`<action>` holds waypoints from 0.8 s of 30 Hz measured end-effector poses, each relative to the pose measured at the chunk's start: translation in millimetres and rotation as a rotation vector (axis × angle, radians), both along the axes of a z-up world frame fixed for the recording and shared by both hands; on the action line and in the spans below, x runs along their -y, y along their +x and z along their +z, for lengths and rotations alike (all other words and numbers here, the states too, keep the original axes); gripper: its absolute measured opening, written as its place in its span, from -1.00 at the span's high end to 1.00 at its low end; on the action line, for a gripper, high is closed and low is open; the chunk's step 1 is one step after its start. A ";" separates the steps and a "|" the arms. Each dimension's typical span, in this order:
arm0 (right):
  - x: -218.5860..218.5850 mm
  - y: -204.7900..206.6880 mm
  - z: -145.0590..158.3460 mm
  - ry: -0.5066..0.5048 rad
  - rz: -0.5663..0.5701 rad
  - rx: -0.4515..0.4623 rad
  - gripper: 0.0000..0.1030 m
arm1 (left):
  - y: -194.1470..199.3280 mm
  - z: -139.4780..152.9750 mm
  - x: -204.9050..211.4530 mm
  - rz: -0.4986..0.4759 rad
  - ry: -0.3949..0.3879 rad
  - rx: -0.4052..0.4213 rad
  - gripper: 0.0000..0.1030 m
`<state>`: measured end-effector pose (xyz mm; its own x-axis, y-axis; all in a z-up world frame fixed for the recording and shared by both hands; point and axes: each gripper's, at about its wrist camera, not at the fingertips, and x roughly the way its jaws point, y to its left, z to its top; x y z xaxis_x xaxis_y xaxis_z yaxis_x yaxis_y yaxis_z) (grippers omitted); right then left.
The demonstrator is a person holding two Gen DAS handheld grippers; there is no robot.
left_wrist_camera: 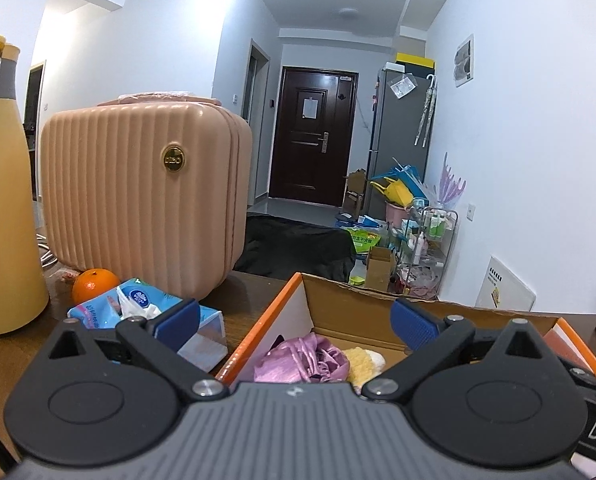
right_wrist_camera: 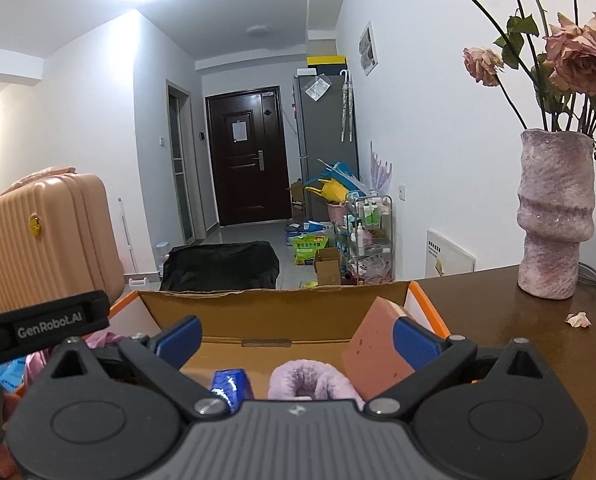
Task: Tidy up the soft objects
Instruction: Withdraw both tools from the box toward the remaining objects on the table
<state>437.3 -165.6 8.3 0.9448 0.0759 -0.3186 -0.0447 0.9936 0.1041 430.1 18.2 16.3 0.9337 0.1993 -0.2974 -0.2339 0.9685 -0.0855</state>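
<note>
A: Both claws hang released over the cardboard box (left_wrist_camera: 353,308), nothing between the jaws. The purple cloth (left_wrist_camera: 301,358) already lies in the box's near left corner.

B: So what's left outside?

A: The tissue pack (left_wrist_camera: 146,312), on the table just beyond the box's left edge, long axis running away. The left gripper (left_wrist_camera: 294,322) is nearer; the right gripper (right_wrist_camera: 296,342) sits over the fluffy slipper (right_wrist_camera: 309,378)
</note>
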 end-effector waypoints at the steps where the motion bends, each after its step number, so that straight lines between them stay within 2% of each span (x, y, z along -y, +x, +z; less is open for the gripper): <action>1: -0.5 -0.8 0.1 -0.002 0.002 -0.001 -0.99 | -1.0 0.1 -0.2 0.002 0.000 0.000 -1.00; 14: 2.0 -26.1 -0.9 -0.052 0.022 0.008 -0.99 | -26.3 0.4 -5.2 0.007 0.009 0.006 -1.00; 24: 9.8 -52.4 1.7 -0.052 0.021 0.033 -0.99 | -51.6 -1.2 -10.7 0.006 0.012 0.001 -1.00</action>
